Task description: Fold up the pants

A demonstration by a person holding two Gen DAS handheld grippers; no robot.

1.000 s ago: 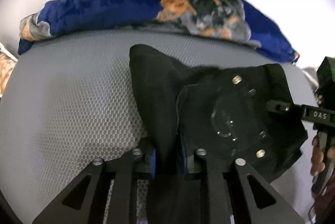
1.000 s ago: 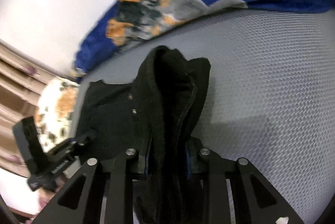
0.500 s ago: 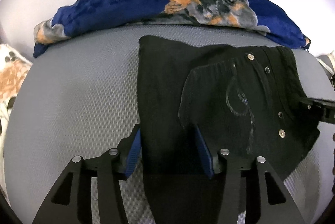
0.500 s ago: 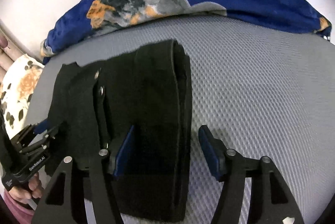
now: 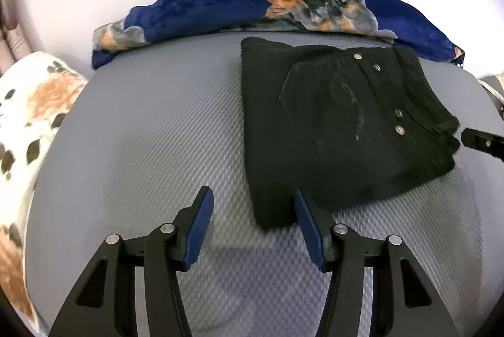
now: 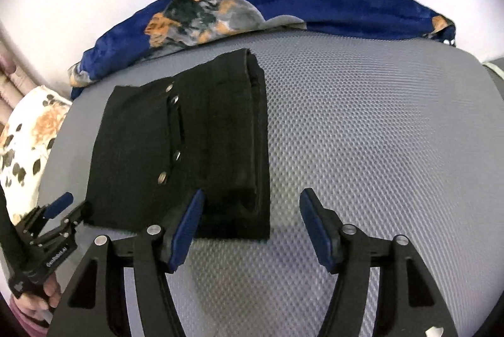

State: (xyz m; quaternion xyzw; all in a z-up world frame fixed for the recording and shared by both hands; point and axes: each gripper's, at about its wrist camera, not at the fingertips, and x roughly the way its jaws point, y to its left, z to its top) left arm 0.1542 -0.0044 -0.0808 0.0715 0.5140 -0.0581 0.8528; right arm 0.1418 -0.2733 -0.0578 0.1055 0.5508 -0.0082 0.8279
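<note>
The black pants (image 5: 334, 129) lie folded into a compact rectangle on the grey mesh surface (image 5: 151, 129), with metal snap buttons on top. They also show in the right wrist view (image 6: 186, 148). My left gripper (image 5: 252, 226) is open and empty, just in front of the pants' near left corner. My right gripper (image 6: 249, 226) is open and empty, just in front of the pants' near right corner. The left gripper also appears at the left edge of the right wrist view (image 6: 67, 211).
A blue blanket with orange and grey print (image 5: 252, 6) lies along the far edge of the grey surface, also in the right wrist view (image 6: 283, 2). A white floral cushion (image 5: 28, 116) sits to the left. A white wall is behind.
Both grippers were shut on the pants a second ago, lifting them. They have opened, let the folded pants down flat, and pulled back toward me.
</note>
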